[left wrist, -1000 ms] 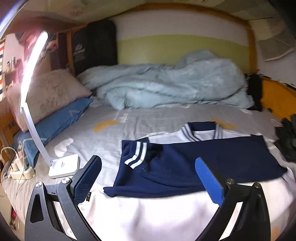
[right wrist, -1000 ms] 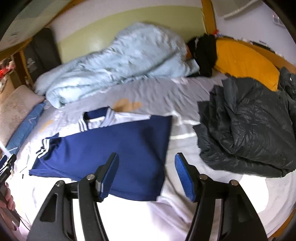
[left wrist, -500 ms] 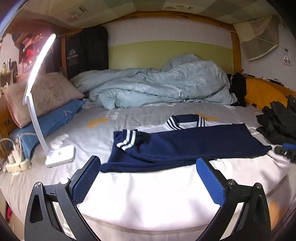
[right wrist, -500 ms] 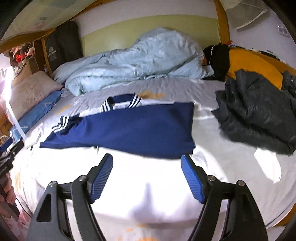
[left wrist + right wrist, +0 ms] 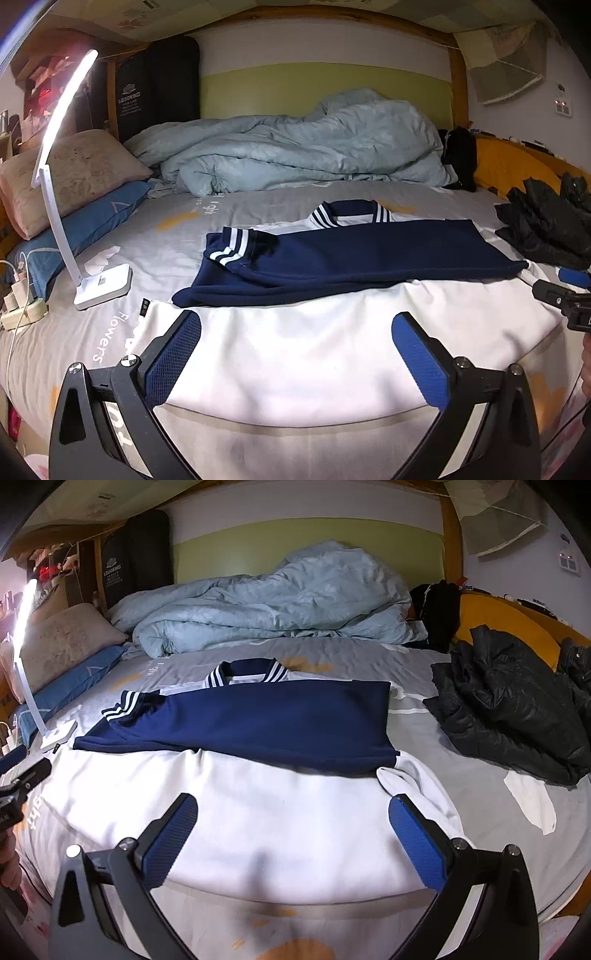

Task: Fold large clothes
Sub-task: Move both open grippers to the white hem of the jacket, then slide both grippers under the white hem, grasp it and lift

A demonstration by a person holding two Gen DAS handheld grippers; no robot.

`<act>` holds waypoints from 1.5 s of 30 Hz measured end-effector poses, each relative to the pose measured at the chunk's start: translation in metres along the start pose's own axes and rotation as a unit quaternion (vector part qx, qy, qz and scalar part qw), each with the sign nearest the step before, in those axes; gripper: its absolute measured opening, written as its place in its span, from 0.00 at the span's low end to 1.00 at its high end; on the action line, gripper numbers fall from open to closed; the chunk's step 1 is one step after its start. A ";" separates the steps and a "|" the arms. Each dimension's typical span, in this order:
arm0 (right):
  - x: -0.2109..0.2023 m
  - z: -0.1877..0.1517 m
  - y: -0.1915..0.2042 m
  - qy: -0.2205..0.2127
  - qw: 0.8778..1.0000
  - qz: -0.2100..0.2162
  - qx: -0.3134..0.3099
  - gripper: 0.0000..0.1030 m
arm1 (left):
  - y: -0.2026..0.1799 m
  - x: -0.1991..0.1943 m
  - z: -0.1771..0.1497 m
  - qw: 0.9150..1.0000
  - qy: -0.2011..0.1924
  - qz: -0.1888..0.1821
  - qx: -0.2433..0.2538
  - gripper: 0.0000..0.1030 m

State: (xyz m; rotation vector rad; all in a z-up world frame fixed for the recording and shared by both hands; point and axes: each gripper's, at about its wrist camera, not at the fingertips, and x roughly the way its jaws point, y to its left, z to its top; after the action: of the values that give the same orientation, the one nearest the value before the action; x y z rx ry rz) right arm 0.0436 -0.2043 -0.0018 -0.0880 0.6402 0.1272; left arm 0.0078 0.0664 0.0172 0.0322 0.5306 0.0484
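R gripper (image 5: 291, 834) jaws just opened wider; both lower, nearer shirt (image 5: 258, 720) hem.

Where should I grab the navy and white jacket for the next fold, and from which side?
Probably the white hem of the jacket, one near corner per gripper, coming in low from the near bed edge. That hem lies flat and free along the edge, just ahead of the open left gripper and right gripper, whose jaws have just been opening with nothing between them. The navy sleeves are already folded across.

Right hand-held gripper (image 5: 291, 834) jaws just opened wider, nothing between; both views lower.
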 end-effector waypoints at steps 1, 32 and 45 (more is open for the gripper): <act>0.000 0.000 0.000 0.000 1.000 0.000 -0.001 1.00 | -0.002 0.000 -0.001 1.000 0.000 0.000 0.005 1.00; 0.057 -0.055 0.057 0.071 0.964 -0.130 -0.222 1.00 | -0.029 0.086 -0.055 0.973 0.176 0.097 0.116 1.00; 0.054 -0.046 0.014 0.070 0.966 -0.188 -0.165 0.64 | 0.055 0.085 -0.036 0.978 0.140 0.156 0.001 0.40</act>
State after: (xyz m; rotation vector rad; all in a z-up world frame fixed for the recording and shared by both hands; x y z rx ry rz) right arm 0.0569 -0.1916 -0.0714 -0.5409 0.7283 -0.1431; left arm 0.0606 0.1266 -0.0548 0.1125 0.8032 0.3629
